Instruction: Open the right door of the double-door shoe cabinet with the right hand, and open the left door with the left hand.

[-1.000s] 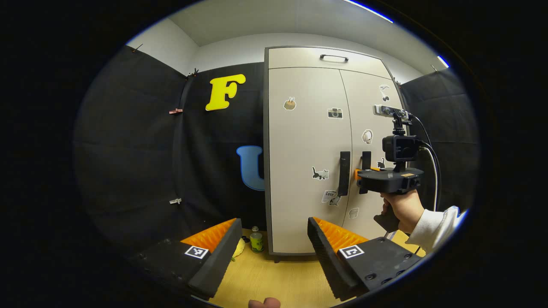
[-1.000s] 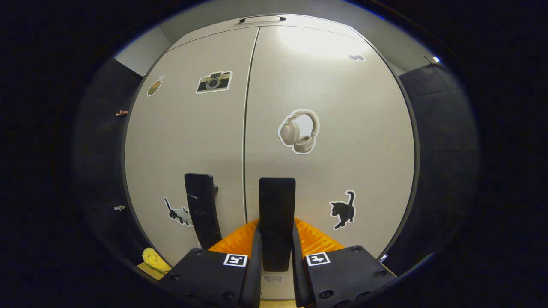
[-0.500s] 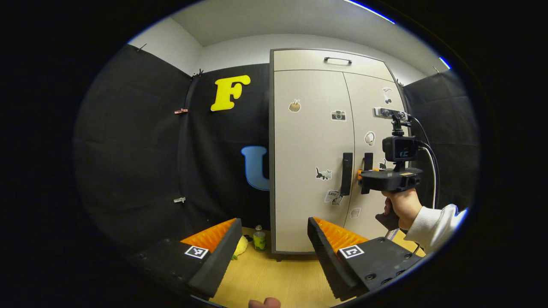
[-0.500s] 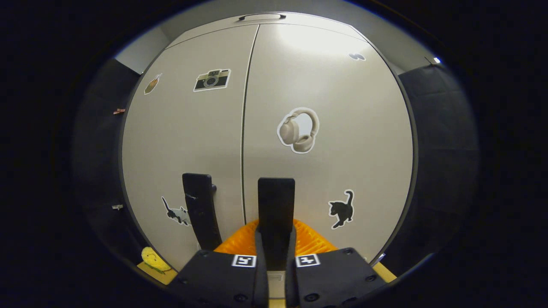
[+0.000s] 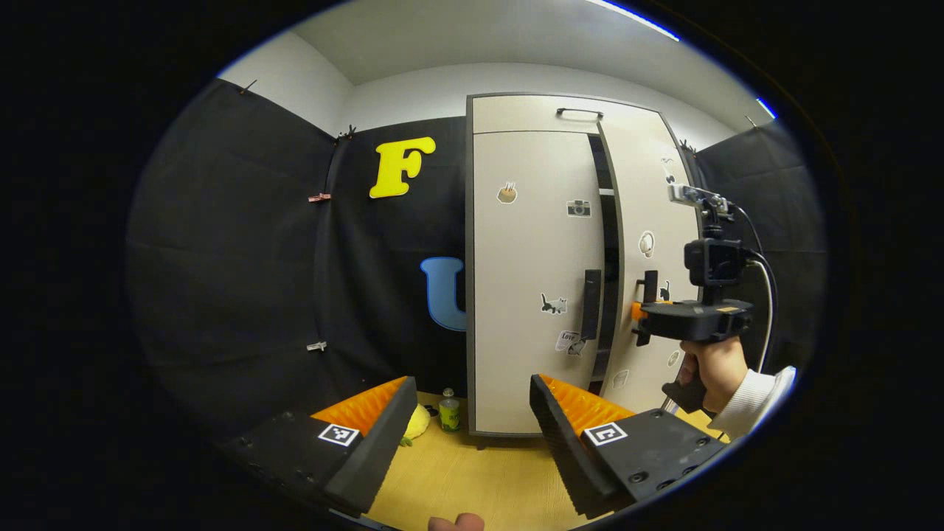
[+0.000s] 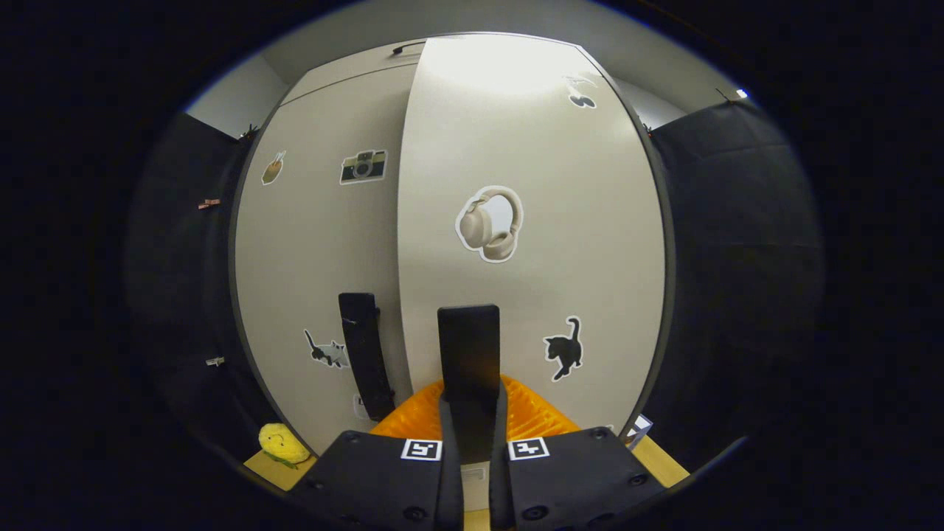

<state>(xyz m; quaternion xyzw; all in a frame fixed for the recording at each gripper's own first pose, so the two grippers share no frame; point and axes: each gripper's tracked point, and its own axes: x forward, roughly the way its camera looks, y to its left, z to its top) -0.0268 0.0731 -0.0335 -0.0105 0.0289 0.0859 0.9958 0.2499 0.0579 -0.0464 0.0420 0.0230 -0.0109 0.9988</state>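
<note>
The pale double-door shoe cabinet (image 5: 542, 369) stands ahead in the left gripper view. Its right door (image 5: 653, 199) is ajar, with a dark gap (image 5: 609, 243) beside the closed left door (image 5: 531, 243). My right gripper (image 5: 639, 323), held by a hand (image 5: 712, 365), is at the right door's black handle (image 5: 650, 283). In the right gripper view my right gripper (image 6: 472, 402) is shut on that handle (image 6: 468, 346), and the right door (image 6: 538, 243) tilts toward me. The left handle (image 5: 591, 304) is free. My left gripper (image 5: 472, 383) is open, well short of the cabinet.
A yellow plush toy (image 5: 417, 424) and a small green bottle (image 5: 447, 411) sit on the wooden floor (image 5: 472, 479) left of the cabinet's foot. A drawer handle (image 5: 579, 112) tops the cabinet. Black cloth walls close in on both sides.
The right door has swung outward from closed, opening a dark gap at the middle. My right gripper drew back and rightward with the handle. The left gripper stays open, barely shifted.
</note>
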